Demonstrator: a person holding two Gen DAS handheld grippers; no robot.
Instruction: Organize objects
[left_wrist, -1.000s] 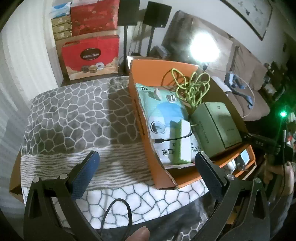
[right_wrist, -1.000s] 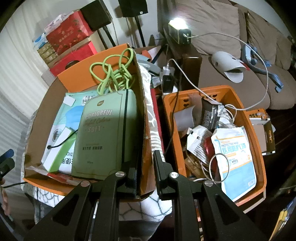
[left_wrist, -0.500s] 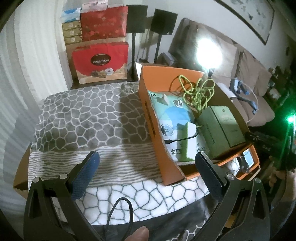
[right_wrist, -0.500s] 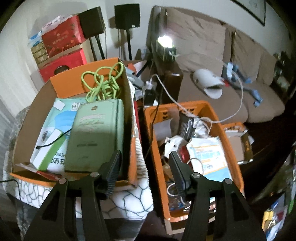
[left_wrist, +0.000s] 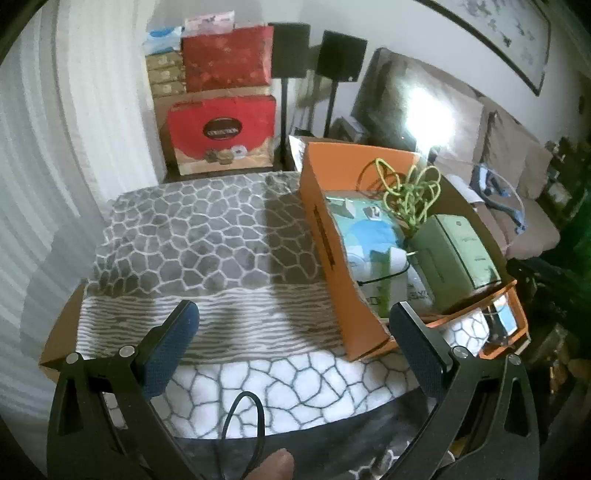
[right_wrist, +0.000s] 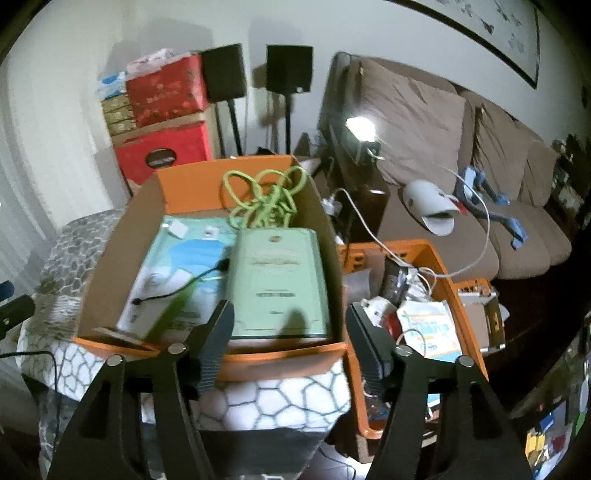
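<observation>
Your right gripper (right_wrist: 290, 334) has let go of the cardboard box (right_wrist: 325, 221) wall and now gapes wide before it; your left gripper (left_wrist: 293, 332) hovers wide over the pebble-patterned blanket (left_wrist: 192, 243). That box sits at the table's right edge, beside the orange crate (right_wrist: 436, 254), sofa (right_wrist: 443, 147) behind

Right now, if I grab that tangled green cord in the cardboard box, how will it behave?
The green cord lies in loose loops, so it is probably floppy and would dangle and uncoil. It looks thin, so likely light. Its lower loops touch the green box, so they might snag or drag there.
</observation>
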